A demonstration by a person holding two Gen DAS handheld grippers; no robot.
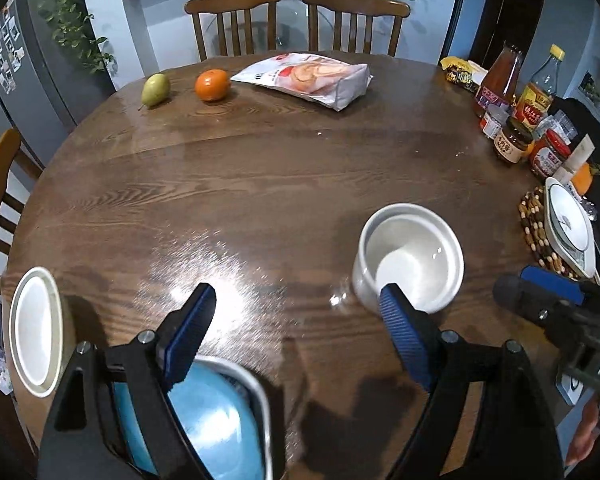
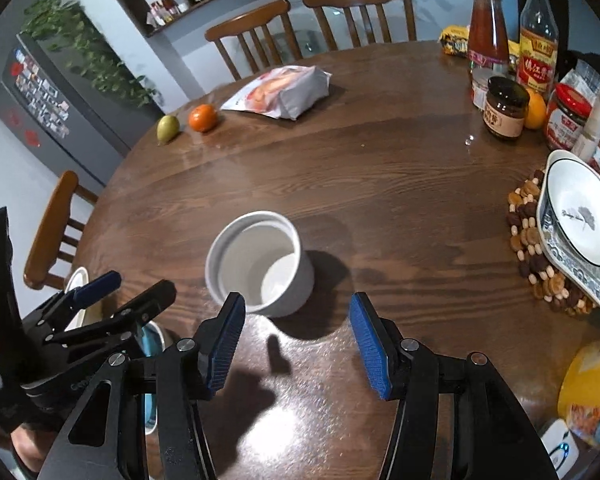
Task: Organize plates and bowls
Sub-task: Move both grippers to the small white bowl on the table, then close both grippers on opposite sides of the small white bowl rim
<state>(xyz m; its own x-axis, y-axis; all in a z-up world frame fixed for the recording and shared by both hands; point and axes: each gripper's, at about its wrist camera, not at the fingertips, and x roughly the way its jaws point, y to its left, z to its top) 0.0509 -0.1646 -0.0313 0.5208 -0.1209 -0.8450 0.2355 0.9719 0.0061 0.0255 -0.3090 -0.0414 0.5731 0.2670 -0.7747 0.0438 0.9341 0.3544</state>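
Observation:
A white deep bowl (image 1: 410, 256) stands on the round wooden table (image 1: 260, 184); it also shows in the right wrist view (image 2: 260, 262). My left gripper (image 1: 298, 312) is open and empty, its right finger just in front of the bowl. A blue bowl (image 1: 216, 420) sits under its left finger. A small white bowl (image 1: 34, 326) is at the table's left edge. My right gripper (image 2: 298, 330) is open and empty, just short of the white bowl. Stacked plates (image 2: 580, 232) rest on a beaded trivet (image 2: 526, 236) at the right.
A pear (image 1: 155, 90), an orange (image 1: 212, 85) and a snack bag (image 1: 308, 78) lie at the far side. Bottles and jars (image 1: 516, 112) crowd the right edge. Wooden chairs (image 1: 296, 20) stand behind the table. A yellow packet (image 2: 590, 392) lies near right.

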